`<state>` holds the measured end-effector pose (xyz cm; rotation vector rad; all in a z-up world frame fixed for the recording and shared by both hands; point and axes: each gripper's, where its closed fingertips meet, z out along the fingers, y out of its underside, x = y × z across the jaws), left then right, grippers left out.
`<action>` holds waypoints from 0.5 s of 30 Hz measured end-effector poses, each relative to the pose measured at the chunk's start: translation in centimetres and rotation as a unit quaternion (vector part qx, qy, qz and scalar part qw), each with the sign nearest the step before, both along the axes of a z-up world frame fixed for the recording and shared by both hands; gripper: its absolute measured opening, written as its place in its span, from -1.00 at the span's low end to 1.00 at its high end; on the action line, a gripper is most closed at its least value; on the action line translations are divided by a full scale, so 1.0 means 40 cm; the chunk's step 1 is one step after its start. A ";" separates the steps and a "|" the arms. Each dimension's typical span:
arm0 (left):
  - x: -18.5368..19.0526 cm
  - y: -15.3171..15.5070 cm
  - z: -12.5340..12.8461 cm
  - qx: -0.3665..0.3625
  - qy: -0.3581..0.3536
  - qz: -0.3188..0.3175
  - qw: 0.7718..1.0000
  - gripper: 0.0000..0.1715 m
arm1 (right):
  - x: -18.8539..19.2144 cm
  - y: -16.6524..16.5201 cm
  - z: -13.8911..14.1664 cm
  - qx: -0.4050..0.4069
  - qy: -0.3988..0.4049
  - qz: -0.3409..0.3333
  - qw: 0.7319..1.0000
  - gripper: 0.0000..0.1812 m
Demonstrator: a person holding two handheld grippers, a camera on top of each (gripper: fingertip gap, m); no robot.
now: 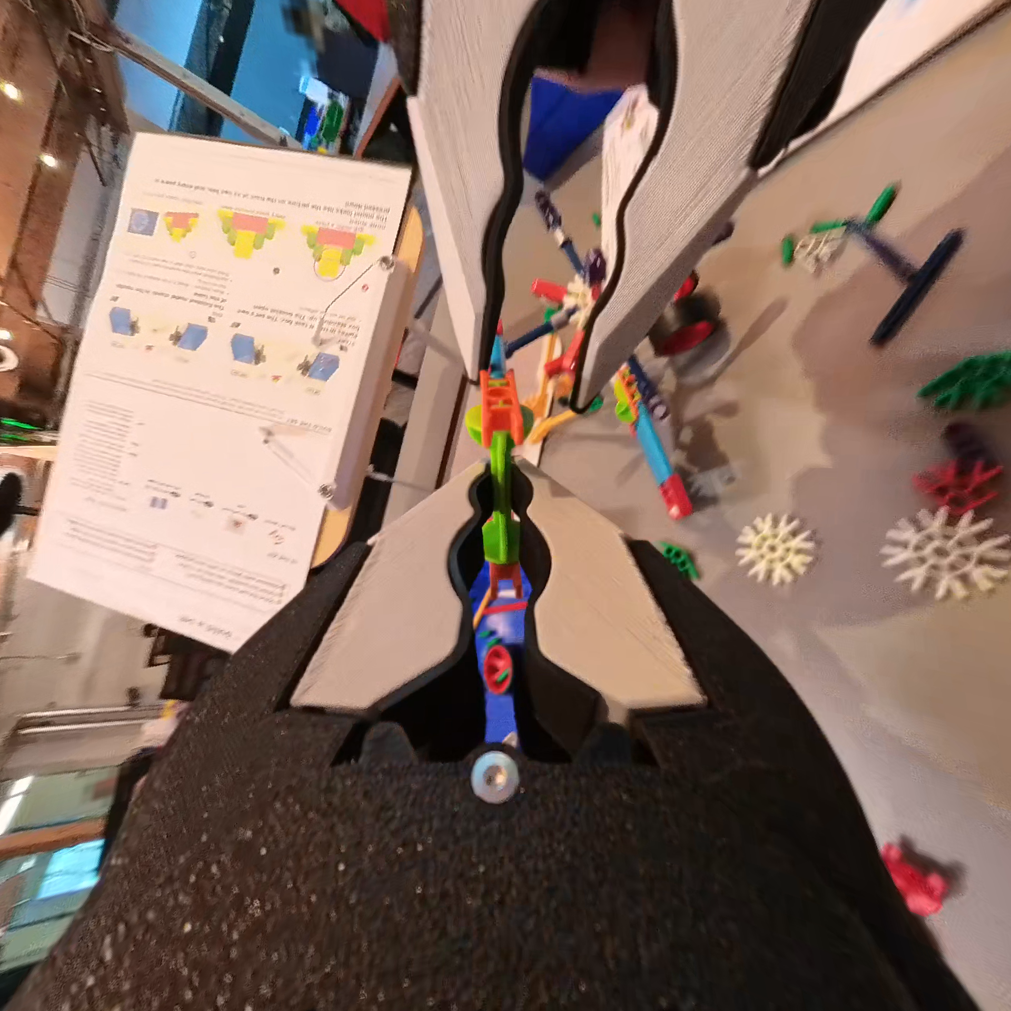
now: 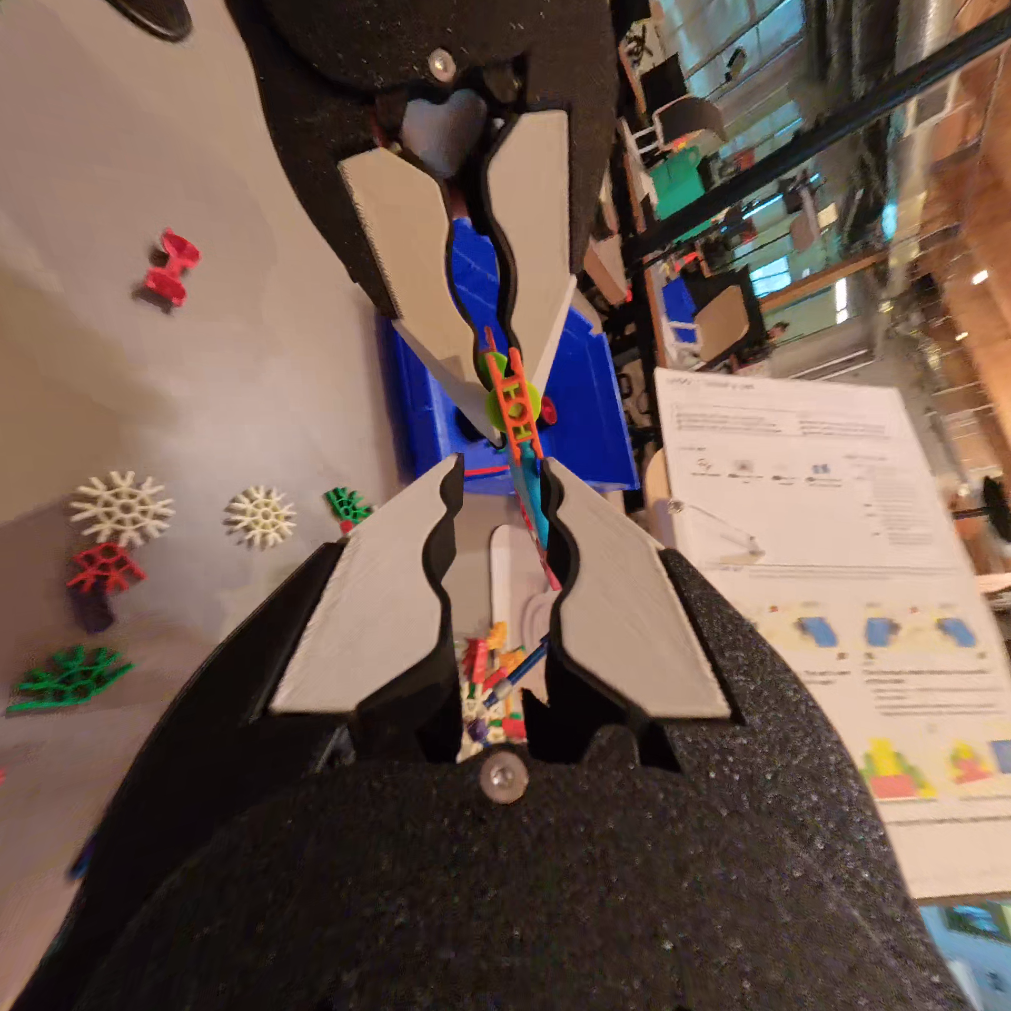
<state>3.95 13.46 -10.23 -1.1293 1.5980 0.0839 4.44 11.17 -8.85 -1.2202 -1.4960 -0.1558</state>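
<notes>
The left tongs [image 1: 500, 473] are clamped on a lime-green rod [image 1: 499, 465]. This rod ends at an orange ladder-shaped connector [image 1: 499, 402], the reference landmark here, which is held in the air above the tabletop [image 1: 820, 684].

The right tongs [image 2: 500, 470] meet the connector [image 2: 517, 407] from the opposite side. Their fingers [image 2: 602, 558] stand slightly apart, with a light-blue rod [image 2: 530, 492] running from the connector along the inner pad of one finger; whether they grip it cannot be told.

Beyond the connector in the right wrist view stands a blue bin [image 2: 591, 394]. On the tabletop to one side of the connector lie two white snowflake connectors [image 1: 774, 547], a red connector [image 1: 957, 484] and green connectors [image 1: 971, 380]. A partly built rod-and-wheel assembly [image 1: 684, 323] lies farther off. A white instruction sheet [image 1: 219, 355] stands on the other side.
</notes>
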 end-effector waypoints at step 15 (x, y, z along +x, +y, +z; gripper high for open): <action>-0.008 0.023 -0.111 0.086 0.033 0.005 0.996 -0.98 | -0.022 0.040 -0.123 0.018 -0.040 -0.055 0.998 -0.93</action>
